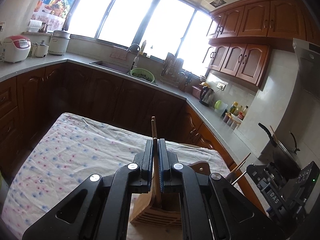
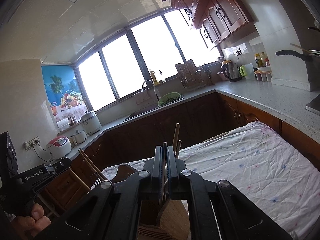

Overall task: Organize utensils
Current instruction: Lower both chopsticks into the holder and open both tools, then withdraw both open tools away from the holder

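From the left wrist, the left gripper (image 1: 155, 142) clamps a wooden chopstick (image 1: 154, 138) upright, its lower end in the slatted bamboo holder (image 1: 158, 213) on the floral cloth (image 1: 70, 150), open cloth lying leftward; from the right wrist, the right gripper (image 2: 164, 150) pinches a thin dark utensil (image 2: 164, 160) above the same holder (image 2: 172, 218), wooden handles (image 2: 176, 138) just behind, cloth stretching right toward the counter edge (image 2: 280, 108).

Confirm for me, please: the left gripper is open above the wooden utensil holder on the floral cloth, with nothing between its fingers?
Not quite. The left wrist view shows the left gripper shut on wooden chopsticks; it is indeed above the wooden utensil holder on the floral cloth.
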The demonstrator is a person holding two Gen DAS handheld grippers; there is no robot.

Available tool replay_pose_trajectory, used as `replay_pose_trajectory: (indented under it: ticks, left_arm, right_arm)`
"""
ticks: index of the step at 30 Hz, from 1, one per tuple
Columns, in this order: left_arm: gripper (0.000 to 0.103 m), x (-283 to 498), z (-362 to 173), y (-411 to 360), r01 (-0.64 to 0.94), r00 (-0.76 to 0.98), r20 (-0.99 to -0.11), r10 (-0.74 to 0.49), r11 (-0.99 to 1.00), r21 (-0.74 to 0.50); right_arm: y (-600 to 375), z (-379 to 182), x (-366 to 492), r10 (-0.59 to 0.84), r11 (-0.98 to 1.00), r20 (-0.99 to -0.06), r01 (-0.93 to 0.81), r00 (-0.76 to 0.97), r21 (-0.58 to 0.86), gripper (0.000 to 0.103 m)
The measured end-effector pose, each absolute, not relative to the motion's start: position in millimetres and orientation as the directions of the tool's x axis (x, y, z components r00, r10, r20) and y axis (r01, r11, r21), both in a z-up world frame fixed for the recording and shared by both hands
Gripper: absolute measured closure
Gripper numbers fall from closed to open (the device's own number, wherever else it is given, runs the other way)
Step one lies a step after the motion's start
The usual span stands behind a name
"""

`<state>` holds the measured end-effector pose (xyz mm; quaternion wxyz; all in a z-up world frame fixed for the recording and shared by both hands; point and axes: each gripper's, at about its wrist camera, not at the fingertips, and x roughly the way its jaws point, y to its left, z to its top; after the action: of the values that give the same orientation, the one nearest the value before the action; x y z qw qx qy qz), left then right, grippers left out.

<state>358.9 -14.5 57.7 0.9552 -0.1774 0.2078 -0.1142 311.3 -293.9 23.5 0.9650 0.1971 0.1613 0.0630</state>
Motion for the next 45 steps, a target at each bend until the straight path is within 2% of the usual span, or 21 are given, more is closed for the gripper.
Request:
replay_pose_trajectory:
  ticks: [26, 28, 29, 30, 32, 34, 36, 38, 40, 42, 44, 45]
  left_arm:
    - [0.099, 362, 56, -21, 0.145, 0.87, -0.395, -0.295, 0.919, -0.367]
    - [0.099, 362, 55, -21, 0.146, 0.867, -0.4, -0.297, 0.919, -0.366]
    - [0.099, 363, 56, -21, 0.147, 0.865, -0.403, -0.299, 0.919, -0.366]
    - [0.097, 363, 55, -20, 0.147, 0.862, -0.408, -0.301, 0.918, -0.368]
    - [0.085, 363, 53, -19, 0.149, 0.854, -0.417, -0.311, 0.914, -0.377]
    - [0.056, 358, 53, -18, 0.142, 0.857, -0.416, -0.304, 0.915, -0.377]
    - [0.048, 352, 53, -17, 0.138, 0.864, -0.408, -0.296, 0.917, -0.373]
    - [0.042, 348, 53, -15, 0.139, 0.864, -0.406, -0.296, 0.917, -0.373]
    - [0.03, 343, 52, -14, 0.133, 0.866, -0.407, -0.291, 0.919, -0.372]
    - [0.024, 340, 52, -11, 0.122, 0.87, -0.407, -0.28, 0.92, -0.371]
    - [0.019, 337, 51, -8, 0.112, 0.869, -0.412, -0.272, 0.921, -0.372]
    - [0.018, 336, 50, -6, 0.109, 0.869, -0.414, -0.272, 0.92, -0.376]
  right_arm:
    - [-301, 22, 322, 0.208, 0.903, -0.336, -0.048, 0.919, 0.427, 0.099]
    - [-301, 23, 322, 0.212, 0.903, -0.344, -0.049, 0.915, 0.428, 0.097]
    - [-302, 23, 323, 0.219, 0.902, -0.348, -0.053, 0.912, 0.429, 0.094]
    - [-302, 23, 323, 0.221, 0.901, -0.353, -0.052, 0.909, 0.432, 0.093]
    - [-302, 22, 323, 0.228, 0.897, -0.359, -0.052, 0.905, 0.439, 0.093]
    - [-303, 22, 321, 0.229, 0.892, -0.362, -0.047, 0.904, 0.449, 0.089]
    - [-305, 22, 318, 0.233, 0.885, -0.358, -0.044, 0.904, 0.464, 0.069]
    - [-307, 23, 313, 0.228, 0.883, -0.35, -0.042, 0.908, 0.467, 0.056]
    - [-307, 25, 310, 0.226, 0.884, -0.344, -0.044, 0.911, 0.465, 0.055]
    - [-307, 27, 309, 0.229, 0.884, -0.344, -0.047, 0.911, 0.465, 0.051]
    - [-308, 28, 308, 0.228, 0.883, -0.339, -0.047, 0.913, 0.467, 0.036]
    - [-307, 29, 307, 0.225, 0.883, -0.336, -0.047, 0.915, 0.466, 0.033]
